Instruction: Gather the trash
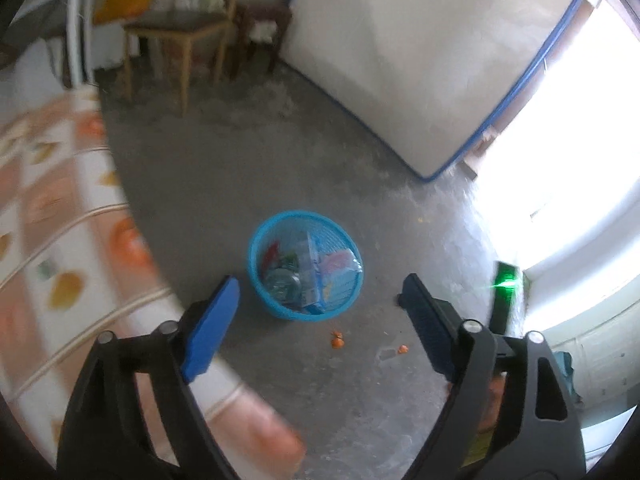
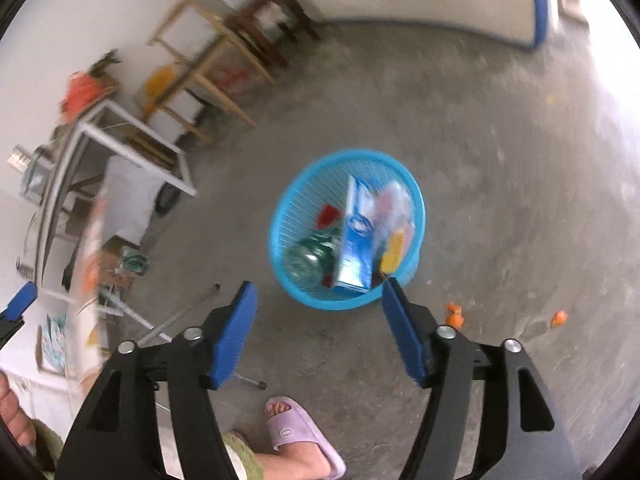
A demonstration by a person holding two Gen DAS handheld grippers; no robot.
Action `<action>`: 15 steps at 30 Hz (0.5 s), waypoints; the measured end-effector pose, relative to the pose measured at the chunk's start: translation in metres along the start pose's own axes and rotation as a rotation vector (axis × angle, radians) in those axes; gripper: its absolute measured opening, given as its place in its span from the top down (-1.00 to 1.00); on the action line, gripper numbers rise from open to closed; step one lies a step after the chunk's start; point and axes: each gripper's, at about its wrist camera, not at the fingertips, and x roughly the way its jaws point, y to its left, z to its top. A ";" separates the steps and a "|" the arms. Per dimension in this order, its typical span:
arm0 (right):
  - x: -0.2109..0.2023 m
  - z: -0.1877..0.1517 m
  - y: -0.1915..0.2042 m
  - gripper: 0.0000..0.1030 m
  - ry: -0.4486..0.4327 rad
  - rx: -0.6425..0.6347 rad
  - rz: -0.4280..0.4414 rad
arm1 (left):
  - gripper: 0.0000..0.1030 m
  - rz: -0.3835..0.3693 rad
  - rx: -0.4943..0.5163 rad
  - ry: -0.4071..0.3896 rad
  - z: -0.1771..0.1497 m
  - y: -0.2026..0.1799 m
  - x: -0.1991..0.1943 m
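We see a grey concrete floor (image 1: 248, 184) filling most of both views. A big white mattress w/ blue piping (image 1: 408, 60) leans upright at the far side, and a bed w/ an orange-patterned cover (image 1: 68, 248) runs along the left of the left wrist view. Wooden chairs (image 1: 176, 40) stand by the back wall, next to a white-framed table (image 2: 132, 136).

In the middle of the floor stands the blue mesh basket (image 1: 306, 266), upright, w/ trash inside: a blue carton (image 2: 354, 240) on edge, a clear plastic bottle (image 2: 306, 262) lying on the basket's left side, a red scrap and some pink/yellow wrappers. Just beside the basket, on the floor toward us and to the right, lie small orange peel bits (image 2: 454, 316), apart from the basket; a 2nd bit (image 2: 559, 317) sits further right.

Our left gripper (image 1: 320, 292) hangs above the floor, tongs wide apart, nothing between them, basket framed in the gap. Our right gripper (image 2: 318, 300) is the same: tongs spread, empty, above the basket's near rim. A foot in a lilac slipper (image 2: 300, 436) stands below the right gripper. Both views are motion-blurred, esp. at the edges.
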 end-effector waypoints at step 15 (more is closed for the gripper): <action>-0.162 -0.076 0.144 -0.87 -0.284 -0.393 0.099 | -0.84 0.253 -0.121 -0.308 -0.151 0.028 -0.199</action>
